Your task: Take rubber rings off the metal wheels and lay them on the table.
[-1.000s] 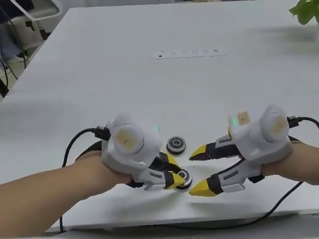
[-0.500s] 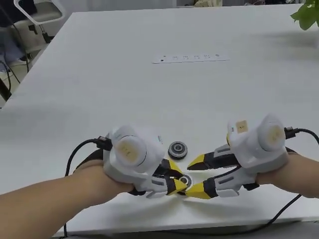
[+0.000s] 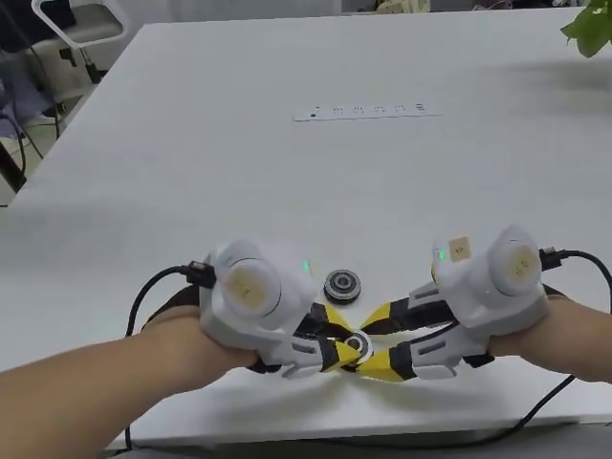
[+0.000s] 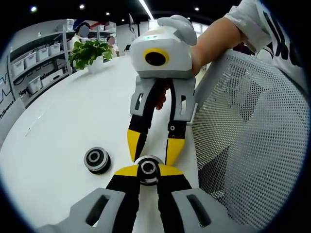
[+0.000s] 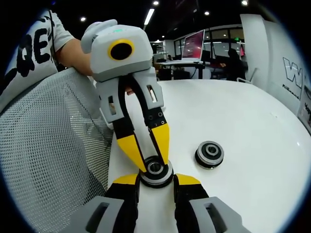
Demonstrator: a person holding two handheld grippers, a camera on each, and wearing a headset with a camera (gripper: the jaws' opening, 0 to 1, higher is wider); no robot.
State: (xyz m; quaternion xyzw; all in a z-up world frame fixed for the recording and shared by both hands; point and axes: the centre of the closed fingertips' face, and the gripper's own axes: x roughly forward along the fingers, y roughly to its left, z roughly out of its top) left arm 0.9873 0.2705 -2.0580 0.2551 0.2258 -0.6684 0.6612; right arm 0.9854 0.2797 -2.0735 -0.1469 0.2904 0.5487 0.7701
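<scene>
The left gripper [image 4: 148,171] has its yellow tips pressed against opposite sides of a wheel [image 4: 148,168], so its jaws are clamped on it. This reads as the anchoring hold, keeping the metal part from turning or sliding while the other tool works.

The right gripper [image 5: 156,180] faces it head-on. Its jaws stand a little apart, one tip on each side of the same wheel and right at the dark rubber ring [image 5: 156,183] around the rim. I cannot tell whether they are pinching the ring or only bracketing it. Meeting nose to nose seems deliberate, since each tool takes its own half of the rim and the right one can peel the ring away from the left one's hold.

In the head view the wheel [image 3: 358,344] lies flat between the two sets of tips, close to the near edge of the worktop [image 3: 287,172] and about midway along it. Whether it rests on the surface or sits just above it is unclear.

A second wheel [image 3: 341,285] lies just beyond, farther from the near edge and touched by neither gripper, with its ring on. The task looks barely begun.
</scene>
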